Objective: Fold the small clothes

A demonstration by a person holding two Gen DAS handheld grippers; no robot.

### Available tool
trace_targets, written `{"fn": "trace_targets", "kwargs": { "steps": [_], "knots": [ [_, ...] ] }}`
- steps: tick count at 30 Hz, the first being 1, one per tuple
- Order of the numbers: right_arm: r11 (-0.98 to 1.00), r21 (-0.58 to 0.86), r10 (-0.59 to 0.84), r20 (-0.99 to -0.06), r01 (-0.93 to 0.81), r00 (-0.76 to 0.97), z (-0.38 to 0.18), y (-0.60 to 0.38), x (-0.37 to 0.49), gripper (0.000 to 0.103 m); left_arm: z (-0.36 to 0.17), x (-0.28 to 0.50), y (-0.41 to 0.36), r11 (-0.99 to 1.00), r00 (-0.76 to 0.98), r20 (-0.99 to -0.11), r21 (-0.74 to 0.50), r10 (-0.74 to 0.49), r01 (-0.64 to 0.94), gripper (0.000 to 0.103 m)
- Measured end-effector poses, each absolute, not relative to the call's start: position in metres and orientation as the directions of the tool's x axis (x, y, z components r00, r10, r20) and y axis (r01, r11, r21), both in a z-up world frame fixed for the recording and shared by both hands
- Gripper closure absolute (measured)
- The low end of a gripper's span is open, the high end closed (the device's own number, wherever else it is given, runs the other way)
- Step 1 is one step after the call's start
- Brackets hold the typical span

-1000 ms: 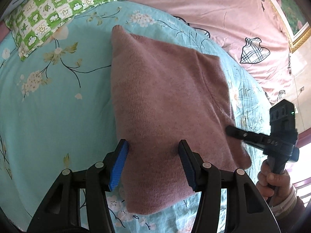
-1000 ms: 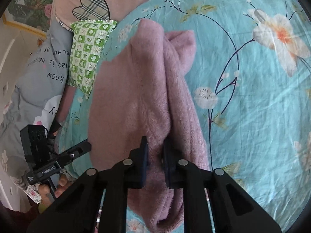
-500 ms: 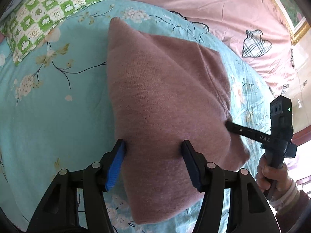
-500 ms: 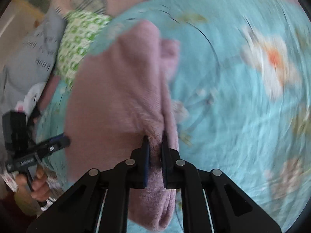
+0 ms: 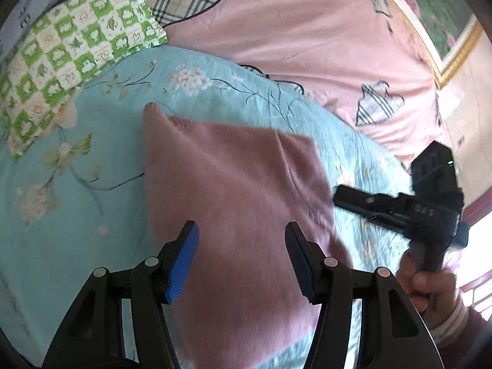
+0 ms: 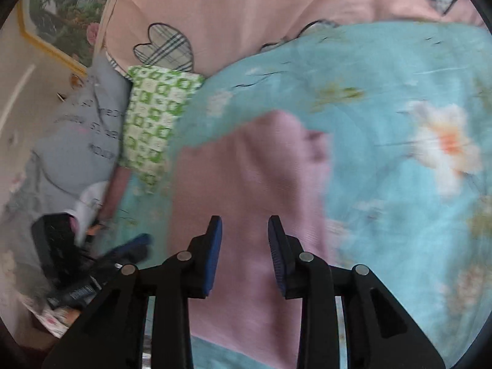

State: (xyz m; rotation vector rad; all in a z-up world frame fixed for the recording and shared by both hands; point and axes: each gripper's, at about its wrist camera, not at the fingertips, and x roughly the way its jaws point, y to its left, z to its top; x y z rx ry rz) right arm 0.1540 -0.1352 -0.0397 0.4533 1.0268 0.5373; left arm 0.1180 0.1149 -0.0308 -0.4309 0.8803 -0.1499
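Observation:
A folded dusty-pink knit garment (image 5: pixel 233 190) lies flat on the teal floral bedsheet (image 5: pixel 77 160). My left gripper (image 5: pixel 241 240) is open and hovers above the garment's near part, holding nothing. My right gripper (image 6: pixel 244 233) is open above the same garment (image 6: pixel 246 178), also empty. In the left wrist view the right gripper (image 5: pixel 347 195) is off the garment's right edge, held in a hand (image 5: pixel 427 279). In the right wrist view the left gripper (image 6: pixel 135 244) shows blurred at the lower left.
A green checked pillow (image 5: pixel 70 52) lies at the sheet's far left. A pink quilt with plaid patches (image 5: pixel 307 43) covers the far side. A grey printed pillow (image 6: pixel 77 141) and a framed picture (image 5: pixel 442 21) sit beyond.
My right gripper has opened, let go of the garment's edge and drawn back off it. The garment now lies flat. Both views have pulled back from the cloth.

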Motion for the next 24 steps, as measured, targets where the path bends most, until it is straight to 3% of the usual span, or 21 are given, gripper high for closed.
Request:
{"fn": "trace_targets", "kwargs": {
  "steps": [3, 6, 7, 8, 9, 17, 24],
  "knots": [
    [0.776, 0.603, 0.622, -0.679, -0.185, 0.390, -0.057, -0.116, 0.184, 0.071, -0.044, 0.148, 0.124, 0.870, 0.618, -0.707, -0.488, -0.344, -0.073, 0.045],
    [0.813, 0.573, 0.556, -0.717, -0.097, 0.421, -0.081, -0.123, 0.210, 0.073, -0.067, 0.181, 0.129, 0.885, 0.568, -0.766, -0.446, -0.302, -0.130, 0.048],
    [0.824, 0.560, 0.535, -0.721, -0.083, 0.440, -0.087, -0.128, 0.217, 0.078, -0.076, 0.191, 0.132, 0.891, 0.543, -0.792, -0.424, -0.280, -0.159, 0.052],
    [0.839, 0.539, 0.508, -0.731, -0.072, 0.455, -0.094, -0.132, 0.224, 0.098, -0.088, 0.203, 0.138, 0.892, 0.509, -0.818, -0.410, -0.267, -0.192, 0.063],
    [0.853, 0.518, 0.484, -0.743, -0.059, 0.462, -0.099, -0.137, 0.229, 0.103, -0.093, 0.208, 0.142, 0.896, 0.492, -0.826, -0.405, -0.274, -0.182, 0.067],
    [0.827, 0.552, 0.530, -0.703, -0.105, 0.473, -0.077, -0.145, 0.226, 0.099, -0.063, 0.176, 0.142, 0.893, 0.536, -0.791, -0.427, -0.295, -0.138, 0.065],
    [0.794, 0.555, 0.602, -0.661, -0.248, 0.448, -0.040, -0.151, 0.140, 0.099, -0.045, 0.077, 0.104, 0.890, 0.536, -0.752, -0.456, -0.383, -0.005, 0.065]
  ]
}}
